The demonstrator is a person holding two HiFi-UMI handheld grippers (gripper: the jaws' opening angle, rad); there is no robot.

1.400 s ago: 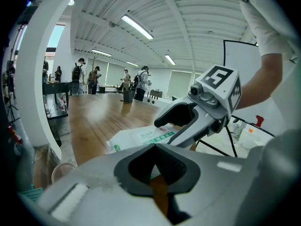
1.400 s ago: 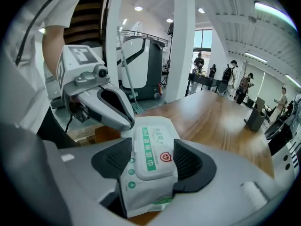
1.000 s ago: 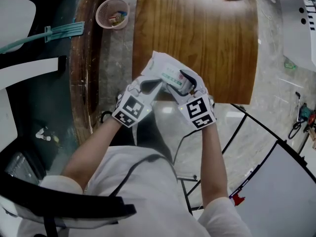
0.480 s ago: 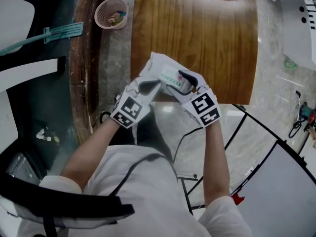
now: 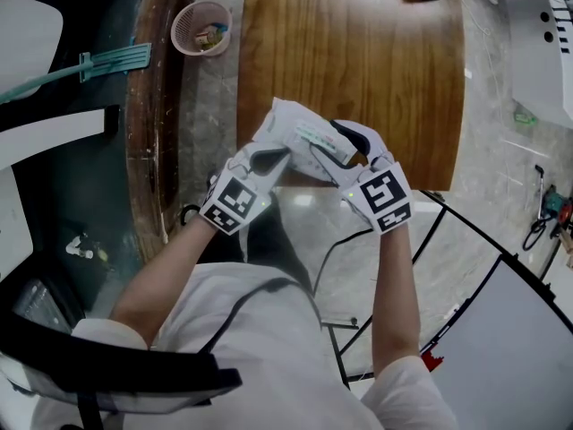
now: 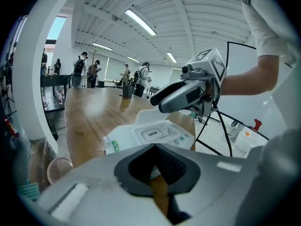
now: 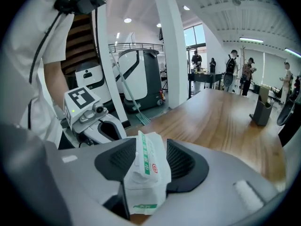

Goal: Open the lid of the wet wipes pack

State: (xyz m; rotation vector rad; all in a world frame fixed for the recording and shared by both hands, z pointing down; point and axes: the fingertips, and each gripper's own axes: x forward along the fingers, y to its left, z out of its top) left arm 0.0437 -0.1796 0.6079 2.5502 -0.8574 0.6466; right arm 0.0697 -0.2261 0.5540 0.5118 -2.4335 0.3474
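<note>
- White soft-plastic wet wipes pack (image 5: 288, 125) with green print is held in the air above the near edge of the brown wooden table (image 5: 358, 52), between the two grippers.
- Its rectangular white lid (image 6: 153, 133), marked OPEN, lies flat and closed on the pack's top face.
- Left gripper (image 5: 267, 158), grey with a black-and-white marker cube, grips the pack's near left edge. Its black ribbed pads are drawn narrow, with a sliver of white wrapper pinched between them.
- Right gripper (image 5: 351, 146), of the same build, straddles the pack's right end. Its jaws stand wide and have just been closing, and the pack's end sits edge-on between the two pads.
- In the left gripper view, a strip of table shows between the right gripper's upper jaw and the lid face, so that jaw is apart from the lid.
- Round pink mesh basket (image 5: 203, 25) stands on the floor to the left of the table's far part, well apart from the pack.
- Both grippers are held close together in front of the person, who wears a white short-sleeved top.
</note>
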